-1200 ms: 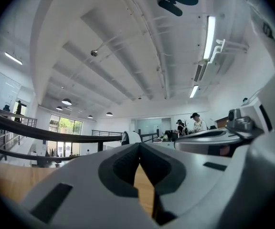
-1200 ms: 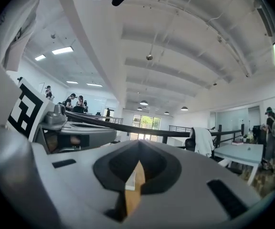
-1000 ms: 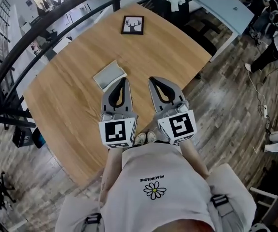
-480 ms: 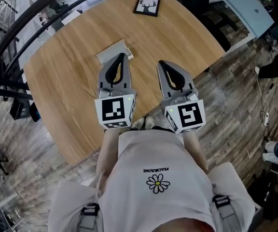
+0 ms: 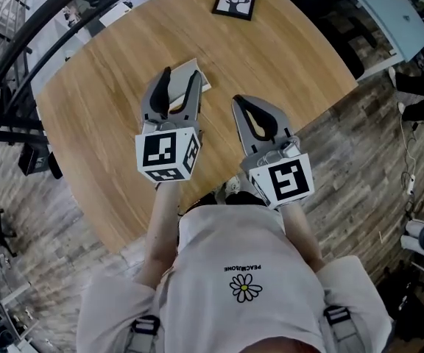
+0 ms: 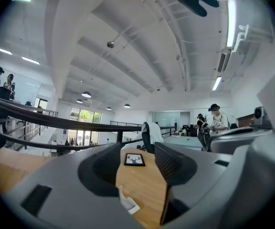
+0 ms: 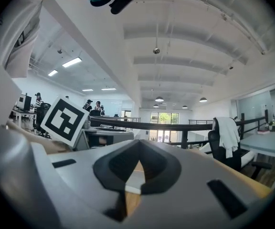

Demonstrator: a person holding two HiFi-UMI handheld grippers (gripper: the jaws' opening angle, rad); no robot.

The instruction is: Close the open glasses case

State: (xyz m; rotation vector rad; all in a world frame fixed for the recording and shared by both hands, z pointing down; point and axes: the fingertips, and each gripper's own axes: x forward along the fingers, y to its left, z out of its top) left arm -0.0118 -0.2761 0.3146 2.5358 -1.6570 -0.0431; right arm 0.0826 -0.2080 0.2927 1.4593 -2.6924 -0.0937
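The open glasses case point(image 5: 204, 81), pale grey-white, lies on the round wooden table point(image 5: 109, 87) left of the middle. My left gripper point(image 5: 181, 73) reaches over it and hides most of it. Its jaws have just been opening and stand apart, pressing on nothing. In the left gripper view a white edge of the case point(image 6: 128, 204) shows low between the left gripper's point(image 6: 137, 163) jaws. My right gripper point(image 5: 235, 100) is shut and empty, beside the case on its right. The right gripper point(image 7: 137, 143) view shows a pale bit of the case point(image 7: 134, 179) through its jaw opening.
A small black-framed deer picture point(image 5: 235, 1) lies at the table's far side, also seen as the picture point(image 6: 134, 159) between the left jaws. A dark railing point(image 5: 20, 50) curves round the table's left. The table's near edge is close to my body; wood floor lies to the right.
The left gripper has moved forward over the case, and its jaws went from shut to apart. The right gripper stayed shut and shifted slightly.
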